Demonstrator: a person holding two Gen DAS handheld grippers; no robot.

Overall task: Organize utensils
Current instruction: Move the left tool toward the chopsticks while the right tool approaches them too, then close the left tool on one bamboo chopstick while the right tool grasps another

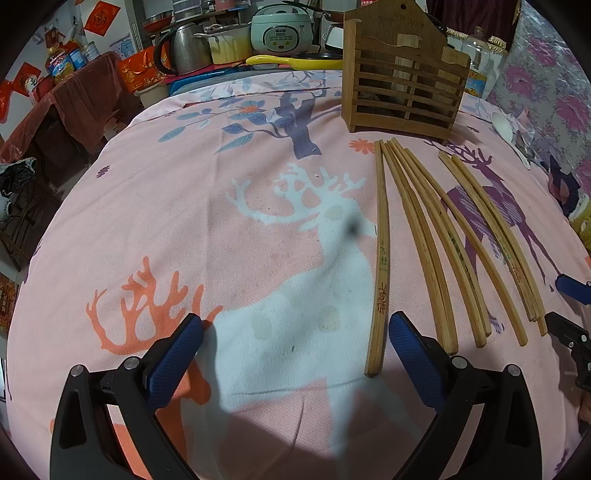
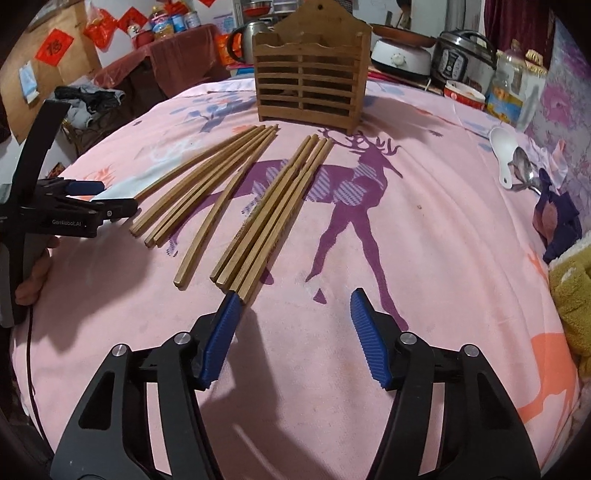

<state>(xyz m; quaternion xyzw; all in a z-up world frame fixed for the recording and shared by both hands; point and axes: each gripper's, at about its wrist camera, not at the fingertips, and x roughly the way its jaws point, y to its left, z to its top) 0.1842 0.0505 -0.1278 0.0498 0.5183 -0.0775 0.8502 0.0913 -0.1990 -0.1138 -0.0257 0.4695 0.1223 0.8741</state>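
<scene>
Several wooden chopsticks (image 1: 424, 236) lie side by side on the pink deer-print cloth, their far tips toward a slatted wooden utensil holder (image 1: 402, 77). My left gripper (image 1: 295, 332) is open and empty just above the cloth, its right finger beside the leftmost chopstick (image 1: 381, 258). In the right wrist view the chopsticks (image 2: 258, 206) lie in two loose groups in front of the holder (image 2: 310, 77). My right gripper (image 2: 291, 314) is open and empty, its left fingertip at the near end of the right group. The left gripper (image 2: 96, 199) shows at the left edge.
A white spoon (image 2: 502, 155) and a metal spoon (image 2: 524, 166) lie at the right on the cloth. A yellow towel (image 2: 569, 295) sits at the right edge. A kettle (image 1: 184, 44), rice cooker (image 1: 280, 29) and jars stand behind the table.
</scene>
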